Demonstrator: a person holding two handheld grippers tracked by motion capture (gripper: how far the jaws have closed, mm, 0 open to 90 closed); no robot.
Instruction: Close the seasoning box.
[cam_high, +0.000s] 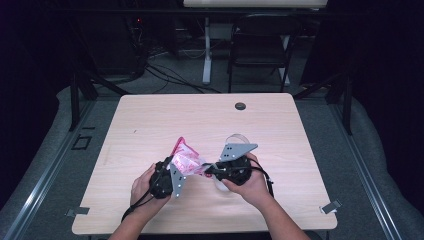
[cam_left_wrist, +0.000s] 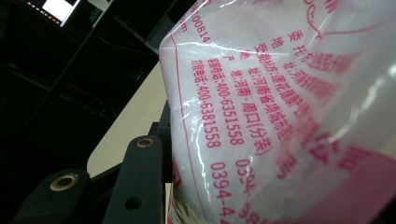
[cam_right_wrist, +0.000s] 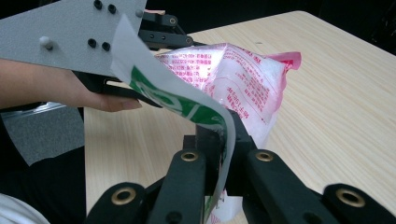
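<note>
High view: above the wooden table (cam_high: 150, 120), a person holds a pink-printed plastic bag (cam_high: 186, 161) of white grains between two grippers, the left gripper (cam_high: 172, 175) clamped on its lower end and the right gripper (cam_high: 212, 169) drawn in level from the other side, both hands close together near the table's front edge. In the right gripper view its jaws are pressed together on a thin green-and-white strip (cam_right_wrist: 187, 105) at the bag's edge. A sharp pull could tear the film and spill the grains, or the slick strip could slip free.
</note>
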